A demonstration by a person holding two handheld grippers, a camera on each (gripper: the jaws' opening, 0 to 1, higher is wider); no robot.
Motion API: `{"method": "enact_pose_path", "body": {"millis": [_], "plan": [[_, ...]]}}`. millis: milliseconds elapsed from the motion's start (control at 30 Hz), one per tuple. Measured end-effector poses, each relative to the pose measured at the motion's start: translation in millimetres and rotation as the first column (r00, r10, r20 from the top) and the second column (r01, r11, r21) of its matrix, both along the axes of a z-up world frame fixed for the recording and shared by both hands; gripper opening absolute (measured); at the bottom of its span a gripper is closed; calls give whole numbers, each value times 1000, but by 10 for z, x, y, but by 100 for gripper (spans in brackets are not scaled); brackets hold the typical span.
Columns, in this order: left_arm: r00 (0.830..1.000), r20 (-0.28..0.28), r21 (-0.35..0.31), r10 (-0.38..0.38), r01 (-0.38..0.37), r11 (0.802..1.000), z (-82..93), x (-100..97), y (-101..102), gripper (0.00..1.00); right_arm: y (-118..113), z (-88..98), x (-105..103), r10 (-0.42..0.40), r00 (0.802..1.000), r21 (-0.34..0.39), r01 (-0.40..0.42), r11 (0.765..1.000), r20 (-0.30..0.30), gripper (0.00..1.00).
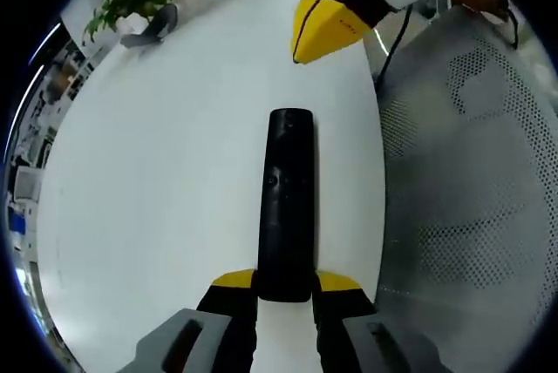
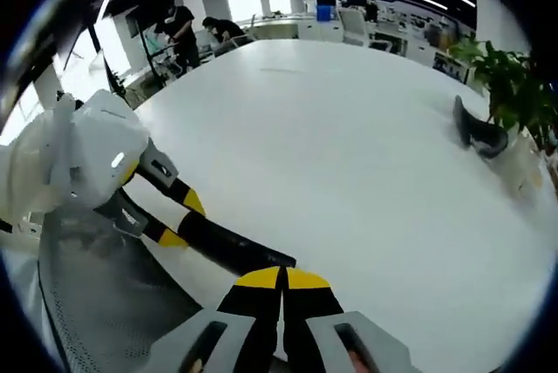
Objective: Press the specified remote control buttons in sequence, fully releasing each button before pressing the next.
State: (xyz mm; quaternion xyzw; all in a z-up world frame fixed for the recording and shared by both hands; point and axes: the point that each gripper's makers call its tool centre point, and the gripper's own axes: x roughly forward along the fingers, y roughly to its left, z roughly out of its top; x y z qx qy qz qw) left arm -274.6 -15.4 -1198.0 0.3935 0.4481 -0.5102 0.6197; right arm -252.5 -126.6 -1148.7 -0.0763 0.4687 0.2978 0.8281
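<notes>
You are holding the black remote control (image 1: 289,207) by its near end with your left gripper (image 1: 286,286), the jaws clamping it from both sides so that it is pointing away from you over the white counter (image 1: 174,181). Your right gripper (image 2: 281,281) is riding with its yellow-tipped jaws pressed together and nothing between them; in the left gripper view it is hanging beyond the far end of the remote, well apart from the button face.

Judging by this, you are at the approach before a press, with no button being touched. The next move is calling for you to bring the closed right tip down onto the first target button, straight onto the face, while your left grip is keeping the remote level and steady.

The buttons themselves are hard to read: a small cluster is showing near the middle of the remote, probably a directional pad, but no labels are legible. In the right gripper view the remote is appearing as a dark bar, its end passing behind your own jaws. A potted plant (image 2: 510,85) and a dark curved object (image 2: 478,133) are sitting at the far edge of the counter, and the mesh chair (image 1: 471,181) is running out of the picture.
</notes>
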Motion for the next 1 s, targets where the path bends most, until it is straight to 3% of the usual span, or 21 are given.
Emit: {"method": "enact_pose_path", "body": {"millis": [67, 167, 300, 467, 933, 1000], "plan": [[1000, -1, 4, -2, 2, 1000, 1, -21, -4, 23, -6, -67, 11, 1, 1000, -5, -1, 1000, -3, 0], [1000, -2, 7, -6, 6, 1000, 0, -56, -9, 23, 7, -192, -76, 1, 997, -1, -1, 1000, -76, 0], [1000, -2, 3, -9, 9, 1000, -3, -111, -22, 23, 2, -235, -120, 16, 997, -27, -18, 999, -74, 0], [1000, -2, -9, 5, -5, 1000, -2, -150, -35, 23, 30, -299, -180, 38, 992, -28, -42, 999, -122, 0], [1000, 6, -57, 30, -30, 998, -6, -259, -71, 23, 28, -366, -216, 48, 990, -30, -52, 998, -132, 0], [999, 9, -95, 47, -46, 994, -2, -258, -69, 24, 29, -373, -216, 55, 991, -39, -60, 997, -121, 0]]}}
